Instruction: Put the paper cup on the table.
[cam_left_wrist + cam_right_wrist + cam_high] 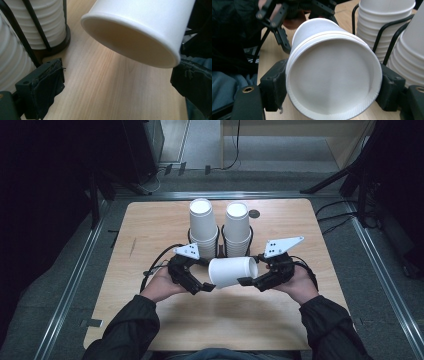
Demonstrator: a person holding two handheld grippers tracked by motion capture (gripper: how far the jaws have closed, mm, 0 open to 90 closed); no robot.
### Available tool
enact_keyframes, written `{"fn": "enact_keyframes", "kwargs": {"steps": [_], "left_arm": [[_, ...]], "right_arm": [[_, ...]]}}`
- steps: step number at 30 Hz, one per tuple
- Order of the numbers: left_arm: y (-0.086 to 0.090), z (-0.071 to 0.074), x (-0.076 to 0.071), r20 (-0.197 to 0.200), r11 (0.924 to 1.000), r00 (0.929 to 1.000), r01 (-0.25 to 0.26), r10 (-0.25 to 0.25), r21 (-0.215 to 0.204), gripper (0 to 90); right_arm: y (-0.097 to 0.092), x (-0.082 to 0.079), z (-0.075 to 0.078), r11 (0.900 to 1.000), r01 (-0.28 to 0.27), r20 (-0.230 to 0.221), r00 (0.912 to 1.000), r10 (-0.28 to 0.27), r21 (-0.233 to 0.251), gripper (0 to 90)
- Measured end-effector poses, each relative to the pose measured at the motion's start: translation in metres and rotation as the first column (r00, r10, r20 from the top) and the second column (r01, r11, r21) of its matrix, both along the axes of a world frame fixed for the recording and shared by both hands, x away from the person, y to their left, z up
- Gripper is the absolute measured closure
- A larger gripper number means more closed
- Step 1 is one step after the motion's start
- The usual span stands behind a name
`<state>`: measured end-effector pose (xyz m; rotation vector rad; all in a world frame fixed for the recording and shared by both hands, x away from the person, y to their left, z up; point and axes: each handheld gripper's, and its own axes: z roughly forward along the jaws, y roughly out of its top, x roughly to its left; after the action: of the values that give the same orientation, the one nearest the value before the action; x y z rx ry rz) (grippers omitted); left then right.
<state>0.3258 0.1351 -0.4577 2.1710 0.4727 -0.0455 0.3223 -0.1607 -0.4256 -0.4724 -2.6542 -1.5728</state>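
Gripping a cup [232,271] by its base at frame center, sideways above the counter [150,230], right hand-held gripper [253,281] presents the open mouth to the left hand-held gripper [202,287], jaws apart, probably to separate nested cups.

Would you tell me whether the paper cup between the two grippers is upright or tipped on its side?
Tipped on its side: the paper cup lies level above the table.

Cup [232,271] lies sideways above table [150,230], between left gripper [209,288] and right gripper [246,281]; two stacks [202,222] stand behind.
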Motion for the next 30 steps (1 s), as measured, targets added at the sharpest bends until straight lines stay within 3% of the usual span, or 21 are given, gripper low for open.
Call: {"fn": "enact_keyframes", "kwargs": {"steps": [4, 5, 6, 9, 13, 16, 19, 26, 30], "left_arm": [[-0.006, -0.002, 0.000, -0.020, 0.9993, 0.9994, 0.029, -0.030, -0.024, 0.0], [-0.009, -0.003, -0.001, -0.035, 0.9990, 0.9988, 0.034, -0.035, -0.029, 0.0], [-0.012, -0.006, -0.001, -0.068, 0.9962, 0.9958, 0.058, -0.062, -0.065, 0.0], [-0.015, -0.005, -0.002, -0.055, 0.9953, 0.9959, 0.068, -0.072, -0.069, 0.0], [-0.018, -0.003, -0.004, -0.040, 0.9906, 0.9950, 0.087, -0.092, -0.105, 0.4], [-0.014, -0.002, -0.005, -0.028, 0.9899, 0.9966, 0.073, -0.077, -0.121, 4.1], [-0.013, 0.000, -0.006, -0.001, 0.9908, 0.9969, 0.078, -0.078, -0.110, 6.7], [-0.011, 0.005, -0.005, 0.020, 0.9937, 0.9966, 0.082, -0.080, -0.077, 9.1], [-0.007, 0.008, -0.003, -0.006, 0.9949, 0.9972, 0.074, -0.075, -0.069, 9.1]], "right_arm": [[0.003, -0.001, 0.002, 0.9995, -0.013, -0.006, 0.9999, 0.013, 0.031, 24.2], [0.004, -0.001, 0.002, 0.9993, -0.016, -0.004, 0.9999, 0.016, 0.035, 24.2], [0.007, -0.001, 0.002, 0.9987, -0.031, -0.007, 0.9995, 0.031, 0.040, 24.2], [0.011, -0.002, 0.000, 0.9980, -0.047, -0.012, 0.9988, 0.048, 0.042, 24.2], [0.019, -0.003, -0.003, 0.9955, -0.069, -0.027, 0.9971, 0.071, 0.065, 24.2], [0.019, -0.003, -0.002, 0.9947, -0.071, -0.024, 0.9970, 0.073, 0.075, 24.4], [0.019, -0.004, -0.002, 0.9939, -0.076, -0.017, 0.9968, 0.078, 0.079, 24.5], [0.018, -0.003, -0.003, 0.9940, -0.072, -0.033, 0.9966, 0.075, 0.082, 20.8], [0.017, -0.003, -0.004, 0.9983, -0.043, -0.011, 0.9990, 0.044, 0.040, 15.7]]}}
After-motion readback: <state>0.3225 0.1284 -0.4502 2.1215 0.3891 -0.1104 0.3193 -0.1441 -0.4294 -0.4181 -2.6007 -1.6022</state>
